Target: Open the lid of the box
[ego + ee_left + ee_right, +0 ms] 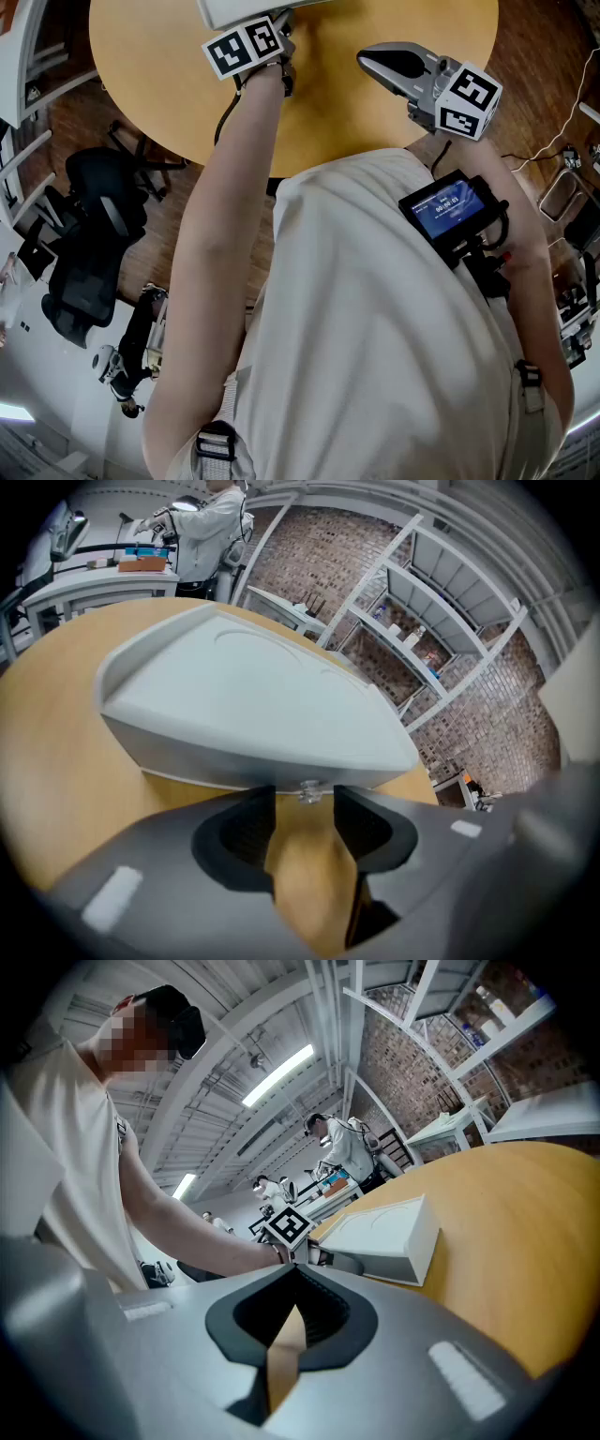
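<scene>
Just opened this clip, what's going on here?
A person stands at a round table with a gripper in each hand. The left gripper is up against the front edge of a white box, jaws apart on either side of a small metal catch but not closed on it. The right gripper is held back over the table, shut and empty. The lid is not yet open.

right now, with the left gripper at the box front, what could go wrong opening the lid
1. The left gripper, jaws apart, faces a tiny clasp on the box; it could slip off.
2. The right gripper is shut and clear of the box, so the box may slide on the table.
</scene>
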{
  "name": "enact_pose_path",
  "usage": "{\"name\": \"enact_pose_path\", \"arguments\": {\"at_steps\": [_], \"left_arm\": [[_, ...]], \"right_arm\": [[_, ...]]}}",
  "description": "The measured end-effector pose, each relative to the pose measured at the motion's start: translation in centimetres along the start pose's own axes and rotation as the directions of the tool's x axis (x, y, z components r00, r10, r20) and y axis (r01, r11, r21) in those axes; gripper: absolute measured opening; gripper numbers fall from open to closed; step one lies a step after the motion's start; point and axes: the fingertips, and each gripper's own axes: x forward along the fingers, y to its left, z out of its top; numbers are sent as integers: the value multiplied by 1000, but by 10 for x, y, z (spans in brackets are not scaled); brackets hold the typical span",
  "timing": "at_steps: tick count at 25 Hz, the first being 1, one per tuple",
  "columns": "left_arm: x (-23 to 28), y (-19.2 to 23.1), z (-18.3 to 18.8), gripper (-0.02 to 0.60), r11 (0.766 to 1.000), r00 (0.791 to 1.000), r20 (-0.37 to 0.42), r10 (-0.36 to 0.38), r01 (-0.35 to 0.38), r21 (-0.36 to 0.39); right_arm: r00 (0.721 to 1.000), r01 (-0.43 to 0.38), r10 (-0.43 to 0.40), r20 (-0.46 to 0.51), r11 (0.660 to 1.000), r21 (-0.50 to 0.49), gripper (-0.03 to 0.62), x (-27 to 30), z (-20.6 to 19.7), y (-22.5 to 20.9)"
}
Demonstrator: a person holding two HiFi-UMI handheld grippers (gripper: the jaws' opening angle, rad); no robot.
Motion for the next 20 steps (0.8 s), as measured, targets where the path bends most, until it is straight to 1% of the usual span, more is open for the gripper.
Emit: {"name": "enact_pose_path", "arguments": {"at_steps": [2, 4, 5, 6, 11, 17, 20], "left_arm": [[-1, 1, -10, 185, 1000, 1000, -13, 8, -8, 12], [-2, 0, -16, 119, 999, 1000, -24, 20, -19, 42], [-3, -1, -16, 101, 998, 999, -26, 25, -24, 59], [-3, -3, -16, 70, 997, 999, -25, 30, -28, 70], [0, -6, -16, 71, 998, 999, -35, 34, -32, 47], [1, -3, -6, 67, 999, 999, -45, 30, -29, 13], [2, -1, -8, 66, 1000, 998, -55, 28, -28, 4]], "right_arm": [[1000, 1, -1, 1, 1000, -1, 2, -1, 0, -1], [1000, 2, -2, 0, 1000, -2, 2, -1, 1, -1], [1000, 2, -2, 0, 1000, -2, 2, -1, 1, -1], [1000, 1, -1, 0, 1000, -4, 2, 0, 2, -1], [1000, 0, 0, 3, 1000, -6, 2, -2, 1, 0], [1000, 9, -9, -1, 1000, 2, 2, 0, -2, -1], [1000, 17, -17, 1, 1000, 8, 2, -3, -5, -2]]}}
